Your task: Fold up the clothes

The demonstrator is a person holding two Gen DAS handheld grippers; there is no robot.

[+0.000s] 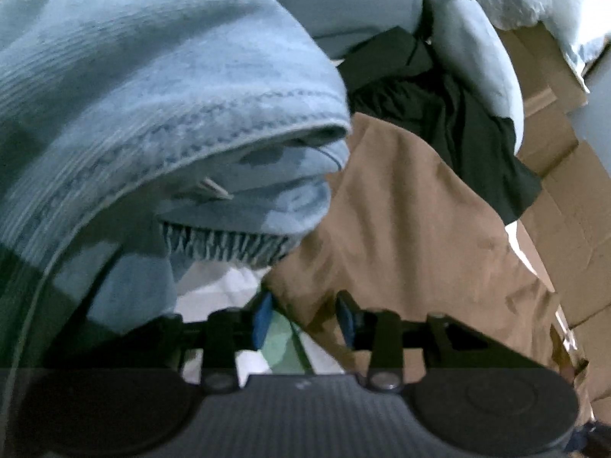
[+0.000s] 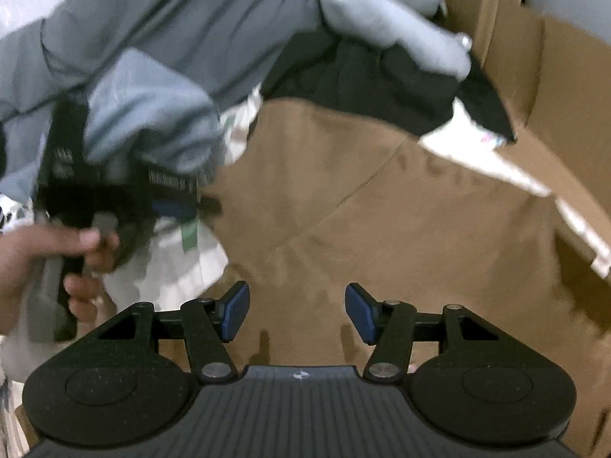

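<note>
We see the brown garment lying flat and soft on the bed beside cardboard boxes, a black garment bunched beyond it. A ribbed blue sweatshirt droops over our left hand-held gripper, which pinches the brown edge. Our right hand-held gripper hovers spread, empty.

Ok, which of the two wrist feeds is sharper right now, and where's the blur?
Left wrist view: dim but sharper; stitching on the blue garment reads clearly, while its lower left is in shadow. Right wrist view: brighter, but smeared by motion blur across the brown garment and cardboard box. Both bend at the fisheye edges.
</note>
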